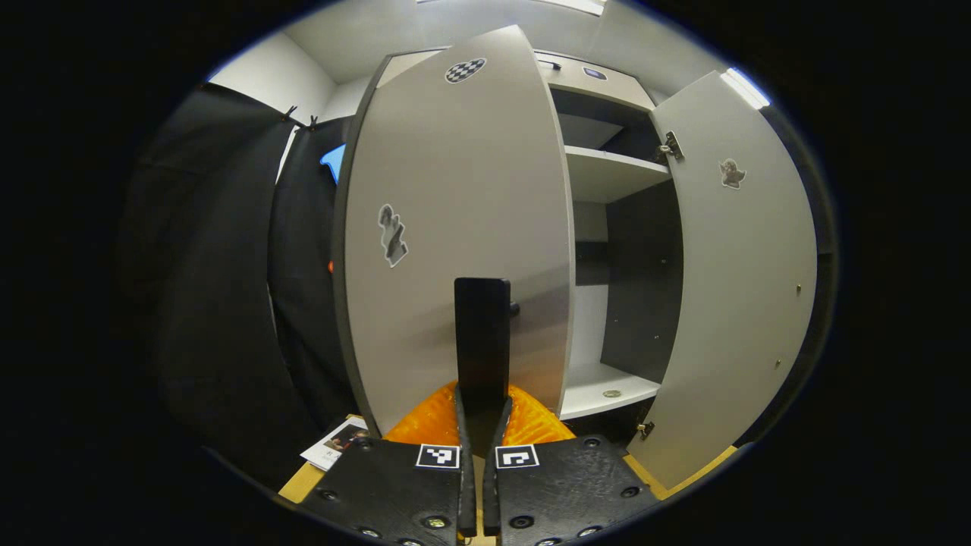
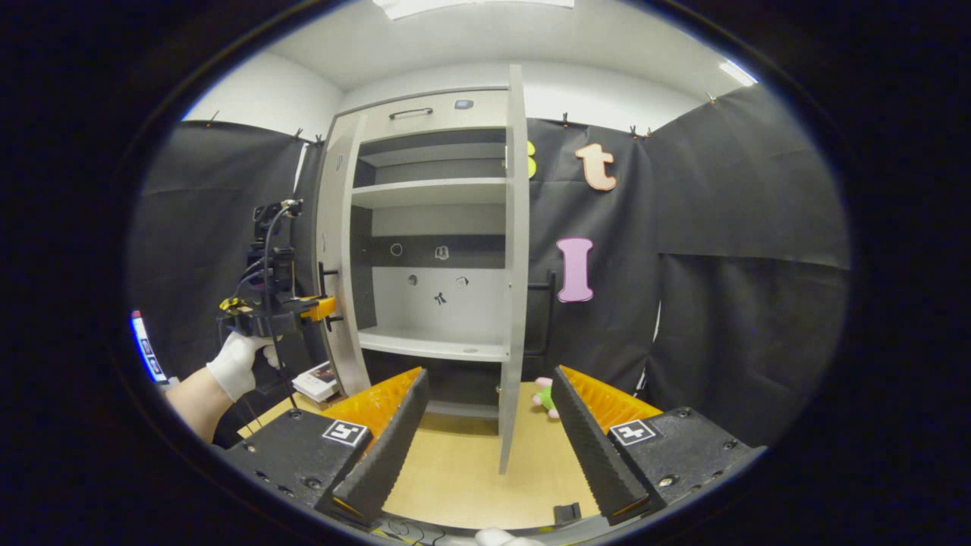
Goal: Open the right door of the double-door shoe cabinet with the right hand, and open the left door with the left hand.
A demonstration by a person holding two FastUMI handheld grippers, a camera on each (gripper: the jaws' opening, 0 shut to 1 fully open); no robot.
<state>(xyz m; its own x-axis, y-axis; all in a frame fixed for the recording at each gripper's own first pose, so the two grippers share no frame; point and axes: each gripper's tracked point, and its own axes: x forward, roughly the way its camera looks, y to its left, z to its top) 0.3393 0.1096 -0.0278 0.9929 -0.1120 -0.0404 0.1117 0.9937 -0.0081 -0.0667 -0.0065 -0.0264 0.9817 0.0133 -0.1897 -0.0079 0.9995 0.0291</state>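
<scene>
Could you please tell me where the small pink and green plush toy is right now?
In the right gripper view, the plush toy lies on the wooden floor just right of the open right door, at the foot of the black cloth wall.

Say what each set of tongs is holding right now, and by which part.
The left tongs are shut on the left door by its handle. The right tongs are open and hold nothing; the right door stands open ahead of them.
</scene>
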